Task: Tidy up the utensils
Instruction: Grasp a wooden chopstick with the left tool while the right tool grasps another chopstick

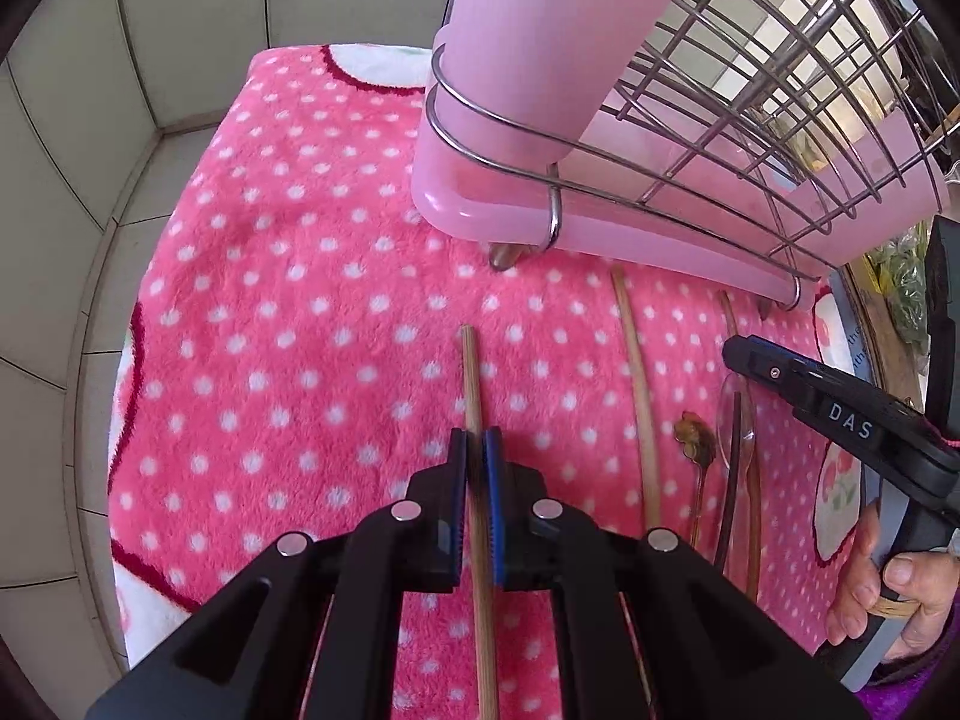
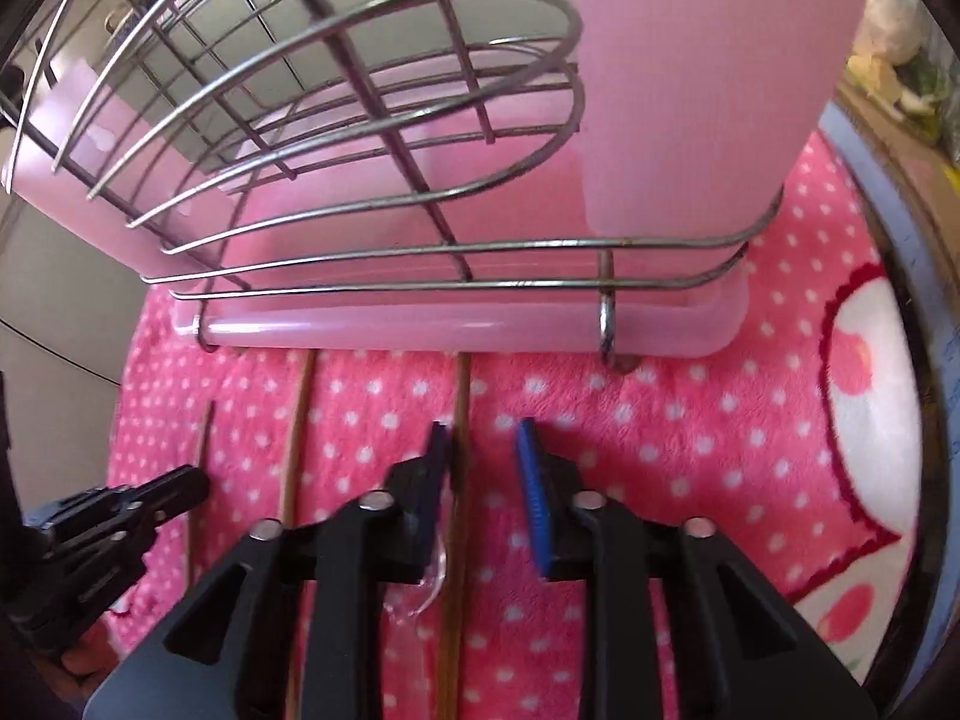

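Note:
My left gripper (image 1: pixel 475 447) is shut on a wooden chopstick (image 1: pixel 472 378) that points away from me over the pink dotted towel (image 1: pixel 288 276). A second chopstick (image 1: pixel 636 384) lies to its right, then a small ornate spoon (image 1: pixel 696 438), a clear plastic spoon (image 1: pixel 735 420) and another dark stick. My right gripper (image 2: pixel 483 438) is open over a wooden chopstick (image 2: pixel 461 396) and the clear spoon (image 2: pixel 435 576); it also shows in the left wrist view (image 1: pixel 744 354). The wire rack with its pink drip tray (image 1: pixel 600 198) stands behind the utensils.
A pink cylindrical holder (image 2: pixel 690 90) sits in the rack's corner. Tiled wall (image 1: pixel 90 120) lies left of the towel. The left gripper shows at the left of the right wrist view (image 2: pixel 180 483). The table's rim (image 1: pixel 864 312) runs along the right.

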`<action>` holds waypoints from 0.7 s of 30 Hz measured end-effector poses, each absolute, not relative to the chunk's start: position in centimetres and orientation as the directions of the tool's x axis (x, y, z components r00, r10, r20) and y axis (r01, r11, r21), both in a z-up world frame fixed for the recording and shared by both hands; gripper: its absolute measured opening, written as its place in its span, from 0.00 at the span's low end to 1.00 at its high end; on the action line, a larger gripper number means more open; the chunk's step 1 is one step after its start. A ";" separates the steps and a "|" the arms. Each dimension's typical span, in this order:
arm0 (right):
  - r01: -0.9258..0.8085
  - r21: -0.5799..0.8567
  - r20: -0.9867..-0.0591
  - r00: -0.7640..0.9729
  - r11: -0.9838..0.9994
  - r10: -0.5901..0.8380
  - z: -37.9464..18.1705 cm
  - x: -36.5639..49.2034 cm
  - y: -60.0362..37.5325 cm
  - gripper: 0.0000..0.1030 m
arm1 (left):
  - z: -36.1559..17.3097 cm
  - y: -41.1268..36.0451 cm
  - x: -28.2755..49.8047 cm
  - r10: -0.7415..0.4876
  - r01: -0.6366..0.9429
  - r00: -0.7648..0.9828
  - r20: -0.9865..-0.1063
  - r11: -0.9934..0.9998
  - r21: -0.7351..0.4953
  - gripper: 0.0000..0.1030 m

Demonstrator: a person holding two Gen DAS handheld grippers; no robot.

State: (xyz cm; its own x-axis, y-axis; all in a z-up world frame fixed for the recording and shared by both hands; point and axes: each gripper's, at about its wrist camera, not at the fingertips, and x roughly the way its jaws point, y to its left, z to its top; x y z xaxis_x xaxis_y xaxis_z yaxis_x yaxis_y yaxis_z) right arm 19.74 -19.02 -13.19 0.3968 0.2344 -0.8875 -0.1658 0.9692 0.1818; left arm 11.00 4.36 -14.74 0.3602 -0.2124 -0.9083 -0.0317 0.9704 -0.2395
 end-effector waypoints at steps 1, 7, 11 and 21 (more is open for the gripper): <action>-0.168 0.186 -0.887 0.395 0.968 0.239 -13.1 19.7 -19.2 0.07 | -14.6 4.8 10.8 -0.217 -0.033 0.359 -0.908 0.969 -0.245 0.06; -0.172 0.159 -0.891 0.399 0.972 0.216 -12.1 18.3 -21.6 0.07 | -14.7 4.8 11.1 -0.219 -0.020 0.345 -0.913 0.970 -0.241 0.06; -0.156 0.160 -0.898 0.388 0.975 0.210 -11.9 17.4 -23.1 0.08 | -14.6 4.1 11.8 -0.205 -0.003 0.328 -0.922 0.976 -0.218 0.06; -0.175 0.112 -0.913 0.369 0.978 0.171 -13.3 17.2 -22.3 0.09 | -14.2 1.2 13.5 -0.111 0.047 0.297 -0.948 0.994 -0.102 0.07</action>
State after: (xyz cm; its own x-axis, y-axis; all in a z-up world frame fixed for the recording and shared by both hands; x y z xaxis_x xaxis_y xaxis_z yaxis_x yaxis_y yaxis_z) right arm 17.24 -22.26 -13.27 0.3694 0.1710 -0.9134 -0.1748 0.9782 0.1124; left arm 13.49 1.23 -14.21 0.2973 -0.1112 -0.9483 0.0469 0.9937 -0.1018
